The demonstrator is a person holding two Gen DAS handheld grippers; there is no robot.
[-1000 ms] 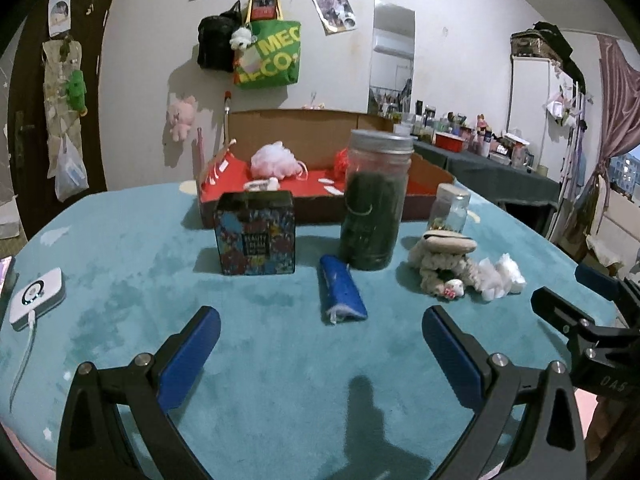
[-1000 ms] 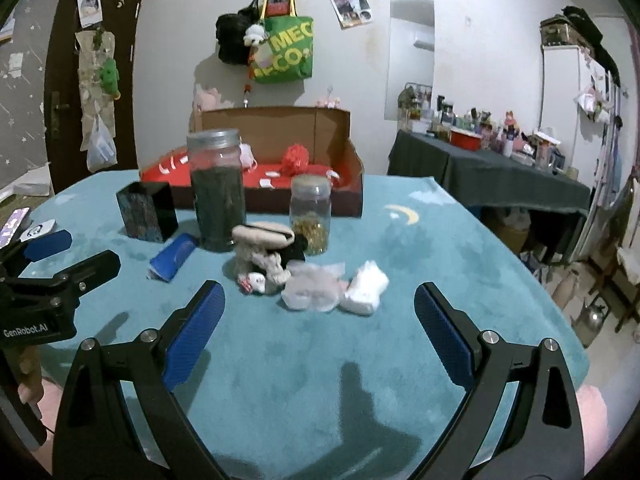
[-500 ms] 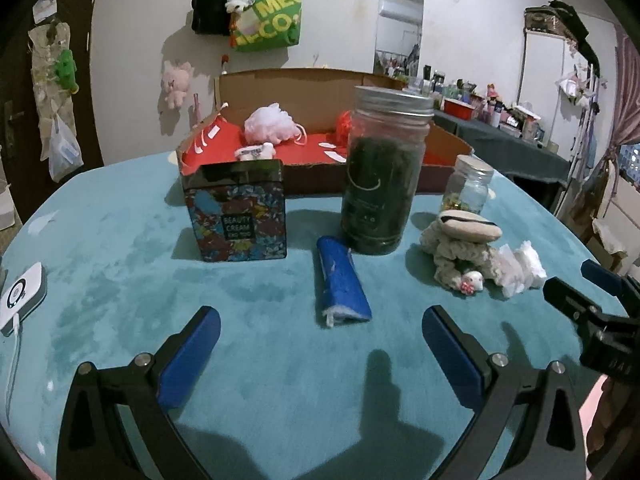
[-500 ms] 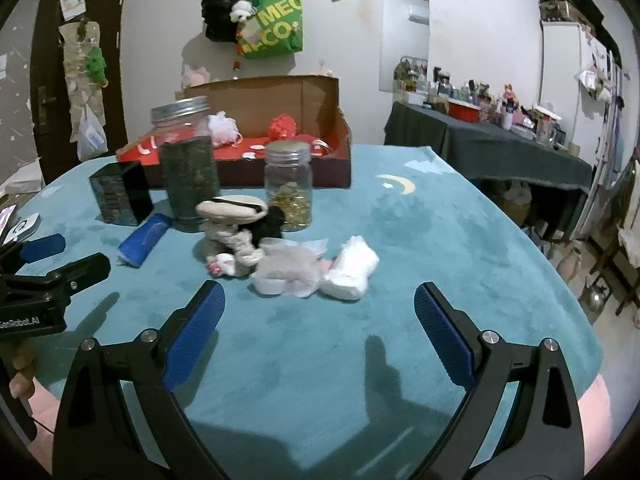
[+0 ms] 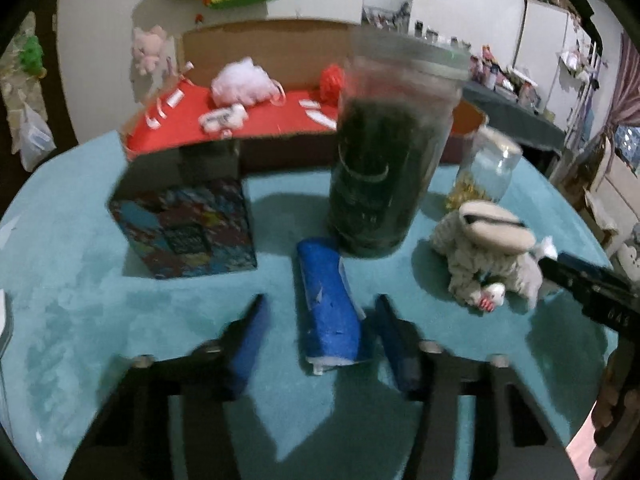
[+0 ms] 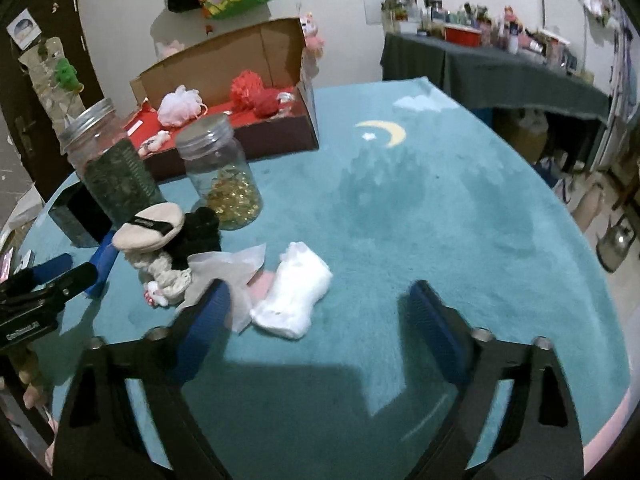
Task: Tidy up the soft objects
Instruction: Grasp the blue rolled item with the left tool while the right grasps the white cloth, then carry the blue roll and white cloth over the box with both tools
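Observation:
A blue rolled cloth [image 5: 330, 308] lies on the teal table cover between the fingers of my left gripper [image 5: 320, 344], which is open but narrowed, with gaps on both sides of the roll. A cream knitted toy with a beige puff on top [image 5: 486, 252] sits to its right, and shows in the right wrist view [image 6: 154, 240]. A white soft bundle [image 6: 294, 298] and crumpled tissue [image 6: 230, 272] lie just ahead of my open, empty right gripper [image 6: 320, 320]. The red-lined cardboard box [image 6: 240, 128] holds a pink pouf [image 6: 180, 104] and a red pouf [image 6: 252, 90].
A tall dark jar [image 5: 388, 148] stands right behind the blue roll. A patterned tin [image 5: 184, 224] is to its left. A small glass jar with yellow beads [image 6: 220, 176] stands by the toy. The table edge curves off at the right.
My left gripper has moved forward so its fingers straddle the blue roll, and they have narrowed. My right gripper has moved forward towards the white bundle and tilted downward.

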